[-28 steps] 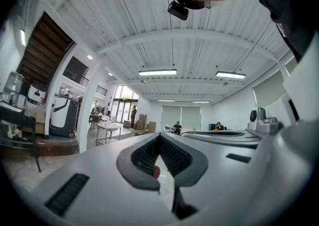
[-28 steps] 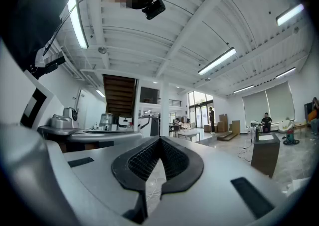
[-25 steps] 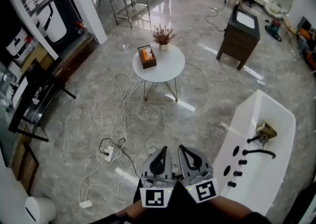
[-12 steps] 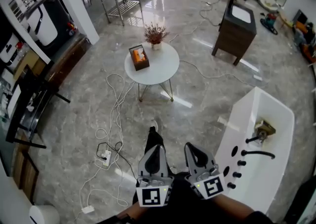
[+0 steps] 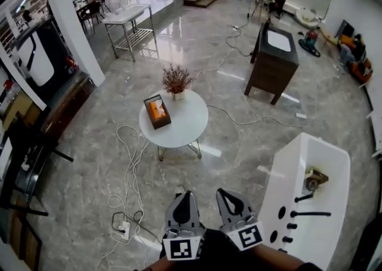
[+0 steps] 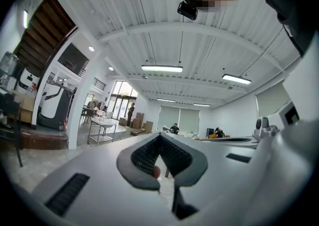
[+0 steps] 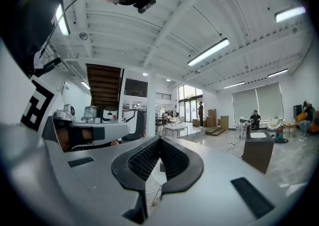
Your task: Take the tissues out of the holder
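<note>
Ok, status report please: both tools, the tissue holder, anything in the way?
Left tool shut, empty. Right tool shut, empty. Tissues in holder on round table, out ahead, untouched. Cables on floor in between.

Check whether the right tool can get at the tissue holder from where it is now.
Probably not yet: the right tool, shut, is well short of it. The tissue holder stands on the round table across a stretch of floor. Nothing blocks the way.
</note>
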Demonstrator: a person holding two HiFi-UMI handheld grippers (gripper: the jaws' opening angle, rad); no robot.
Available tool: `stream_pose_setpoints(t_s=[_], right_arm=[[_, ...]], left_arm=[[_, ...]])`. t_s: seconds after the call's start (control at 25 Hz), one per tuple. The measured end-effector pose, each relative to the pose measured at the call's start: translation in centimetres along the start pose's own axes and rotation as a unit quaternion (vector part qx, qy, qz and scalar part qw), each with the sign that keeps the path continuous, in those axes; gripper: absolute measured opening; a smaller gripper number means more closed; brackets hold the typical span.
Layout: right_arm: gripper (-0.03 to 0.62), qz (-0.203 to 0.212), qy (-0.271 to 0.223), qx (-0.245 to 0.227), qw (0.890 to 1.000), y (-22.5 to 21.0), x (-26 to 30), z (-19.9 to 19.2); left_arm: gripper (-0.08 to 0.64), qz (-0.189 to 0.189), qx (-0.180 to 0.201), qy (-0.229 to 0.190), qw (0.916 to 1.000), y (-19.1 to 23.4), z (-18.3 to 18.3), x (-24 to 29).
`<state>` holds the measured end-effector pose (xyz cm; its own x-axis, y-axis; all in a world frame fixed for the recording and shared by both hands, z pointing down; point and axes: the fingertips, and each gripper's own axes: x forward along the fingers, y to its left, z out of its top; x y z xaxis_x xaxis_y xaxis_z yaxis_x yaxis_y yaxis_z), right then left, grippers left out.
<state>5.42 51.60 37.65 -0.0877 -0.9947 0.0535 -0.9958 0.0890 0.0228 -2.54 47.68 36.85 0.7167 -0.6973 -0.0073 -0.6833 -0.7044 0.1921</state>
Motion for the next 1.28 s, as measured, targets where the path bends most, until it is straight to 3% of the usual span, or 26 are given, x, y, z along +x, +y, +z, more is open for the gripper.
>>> stream_pose_setpoints(t_s=[0.12, 0.2, 0.32, 0.64, 0.84, 1.0, 1.28], right_arm=[[0.005, -0.001, -0.002, -0.003, 1.0, -1.9, 5.2, 1.5], [0.005, 0.004, 0.023, 0.005, 1.0, -2.0, 8.4, 0.6], [0.005, 0.011, 0.042, 0.029, 0.999, -1.7, 13.7, 0.0], [0.005, 0.025, 0.023, 0.018, 0.999, -1.2, 24.6, 1.9], [0.005, 0.003, 0.001, 0.022, 1.0, -2.4, 28.7, 2.1], [0.006, 0.002, 0.023, 0.007, 1.0, -3.7, 30.3, 1.8], [0.005, -0.001, 0.017, -0.007, 1.0, -4.8, 33.8, 2.2]], left_arm=[[-0.002, -0.01, -0.022, -0.009, 0.9997, 2.9, 3.1, 5.3], [-0.002, -0.02, -0.025, -0.012, 0.9994, 4.4, 4.2, 7.6], [-0.002, -0.027, -0.023, -0.01, 0.9993, 6.6, 4.5, 9.8], [-0.002, -0.037, -0.013, 0.006, 0.9992, 12.8, 4.0, 14.8], [-0.002, -0.047, -0.009, 0.013, 0.9988, 16.9, 4.3, 18.5], [-0.002, -0.052, -0.007, 0.017, 0.9985, 19.9, 4.4, 21.3], [-0.002, -0.027, -0.005, 0.016, 0.9995, 22.6, 3.9, 24.4]])
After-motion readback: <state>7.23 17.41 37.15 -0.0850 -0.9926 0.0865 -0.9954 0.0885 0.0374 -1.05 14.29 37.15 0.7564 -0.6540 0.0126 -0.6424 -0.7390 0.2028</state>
